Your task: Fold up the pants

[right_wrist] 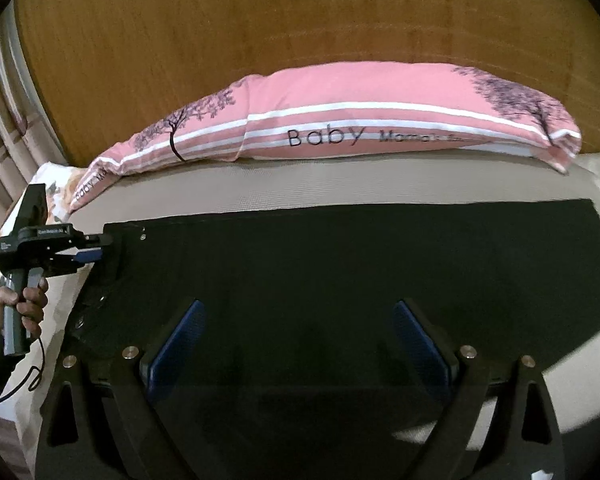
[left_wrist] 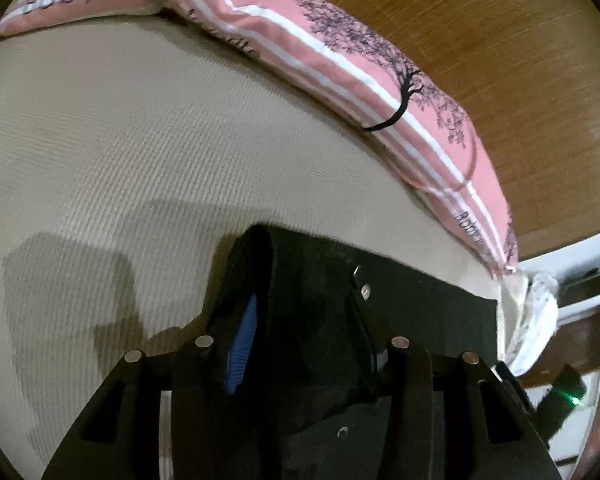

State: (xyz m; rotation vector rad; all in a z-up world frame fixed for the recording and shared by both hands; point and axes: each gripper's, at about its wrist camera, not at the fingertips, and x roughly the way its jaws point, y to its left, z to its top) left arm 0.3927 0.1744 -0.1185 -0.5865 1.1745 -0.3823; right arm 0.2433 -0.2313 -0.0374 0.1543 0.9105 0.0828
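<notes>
Here one pants (right_wrist: 340, 264), one pillow (right_wrist: 340, 120), two grippers: left gripper (right_wrist: 94, 250), right gripper (right_wrist: 296, 336)

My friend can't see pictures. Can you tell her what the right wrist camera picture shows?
Black pants lie spread flat on a beige bed, under the open right gripper. At the left, a hand holds the left gripper at the pants' waist end. A pink pillow lies along the wooden headboard.

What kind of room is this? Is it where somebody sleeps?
Most likely a bedroom. A long pink pillow lies against a wooden headboard, and black pants are spread flat on a beige mattress cover.
</notes>
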